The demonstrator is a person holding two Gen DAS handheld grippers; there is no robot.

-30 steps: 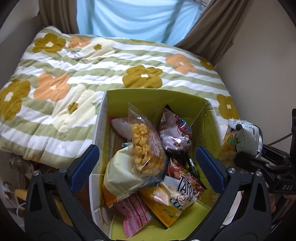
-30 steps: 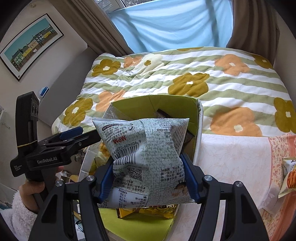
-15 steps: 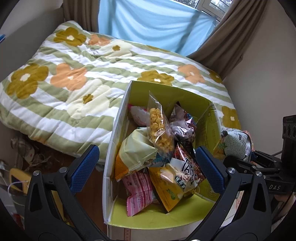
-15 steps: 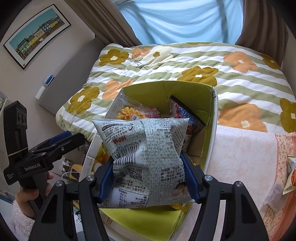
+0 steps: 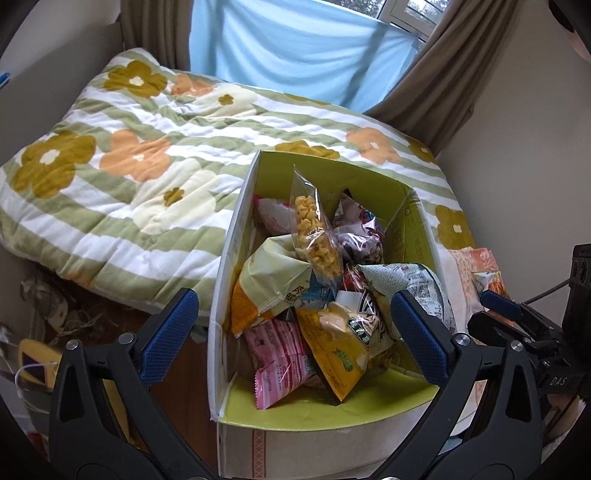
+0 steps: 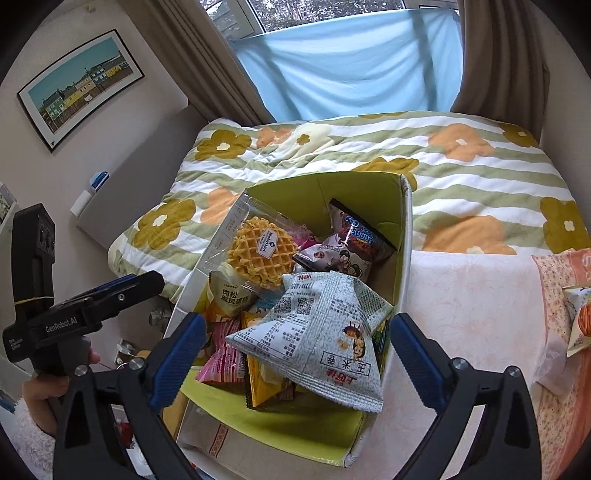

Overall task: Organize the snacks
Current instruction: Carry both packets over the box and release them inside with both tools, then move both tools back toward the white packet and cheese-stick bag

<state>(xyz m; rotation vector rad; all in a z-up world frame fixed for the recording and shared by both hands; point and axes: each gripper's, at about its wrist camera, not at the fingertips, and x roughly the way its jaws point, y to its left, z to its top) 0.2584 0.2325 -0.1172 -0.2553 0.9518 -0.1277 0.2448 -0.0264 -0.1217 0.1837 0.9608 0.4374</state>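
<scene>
Snacks [image 6: 306, 328] heaped, lower packets largely hidden.

A grey-white printed snack bag [image 6: 317, 332] lies tilted on top of the packets heaped in the green-lined cardboard box [image 6: 400, 236]. Beneath it sit a waffle pack [image 6: 264, 254], pink wrappers [image 5: 280, 358] and a yellow packet [image 5: 343, 350].

I'm looking into a home bedroom: a bed [image 6: 461, 273] under a quilt [image 5: 147, 177] with flowers and green stripes, brown curtains [image 6: 177, 62] framing a window [image 6: 295, 14] partly covered by a blue sheet [image 6: 351, 62], and a framed picture [image 6: 79, 86] of colourful houses on the wall.
</scene>
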